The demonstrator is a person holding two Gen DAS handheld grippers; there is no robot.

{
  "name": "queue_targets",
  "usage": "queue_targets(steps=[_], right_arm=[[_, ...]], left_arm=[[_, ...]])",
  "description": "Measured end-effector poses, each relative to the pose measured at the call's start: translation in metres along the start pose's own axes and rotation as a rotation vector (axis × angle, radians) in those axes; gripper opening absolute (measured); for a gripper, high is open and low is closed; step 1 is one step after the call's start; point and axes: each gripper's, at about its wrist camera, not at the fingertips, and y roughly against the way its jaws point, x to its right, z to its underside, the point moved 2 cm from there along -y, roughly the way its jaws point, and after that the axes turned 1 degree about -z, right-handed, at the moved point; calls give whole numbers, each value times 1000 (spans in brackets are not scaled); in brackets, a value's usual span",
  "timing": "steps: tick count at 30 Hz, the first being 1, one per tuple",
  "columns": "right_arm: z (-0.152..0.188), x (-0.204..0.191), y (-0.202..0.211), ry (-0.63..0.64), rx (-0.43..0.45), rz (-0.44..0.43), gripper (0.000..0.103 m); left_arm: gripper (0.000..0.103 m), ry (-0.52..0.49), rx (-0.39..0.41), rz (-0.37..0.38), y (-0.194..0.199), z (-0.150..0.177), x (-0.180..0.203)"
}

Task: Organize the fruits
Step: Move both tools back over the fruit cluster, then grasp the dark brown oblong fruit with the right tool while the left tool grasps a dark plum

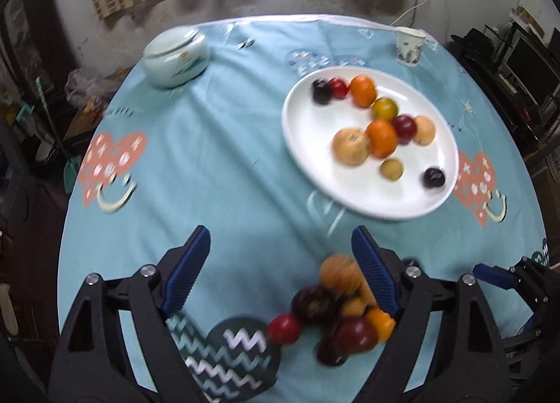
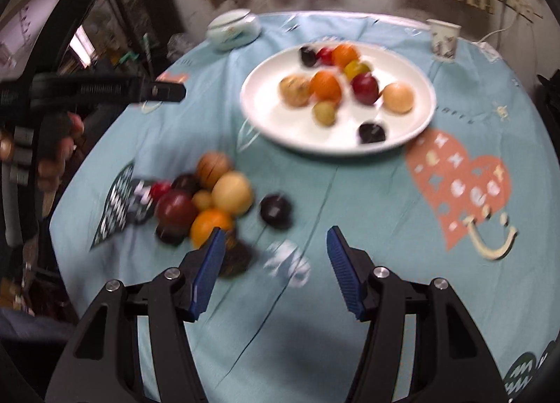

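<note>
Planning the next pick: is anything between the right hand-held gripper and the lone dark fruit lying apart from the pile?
Nothing visible: only bare blue tablecloth lies between the open right hand-held gripper and the lone dark round fruit.

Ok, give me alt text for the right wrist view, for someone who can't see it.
A white plate holding about ten small fruits sits on a blue patterned tablecloth, with a loose pile of fruit left of the open, empty right hand-held gripper. A lidded ceramic jar and a paper cup stand at the far edge.
</note>
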Motion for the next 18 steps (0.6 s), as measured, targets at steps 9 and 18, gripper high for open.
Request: queue_targets(steps=[9,18], right_arm=[[27,-41,-33,120,-79,-19,62],[14,-43,-53,167,-114,-17,46]], left_arm=[[85,59,-127,26,7,96,-31],[85,-64,-167,92,-4,122,18]])
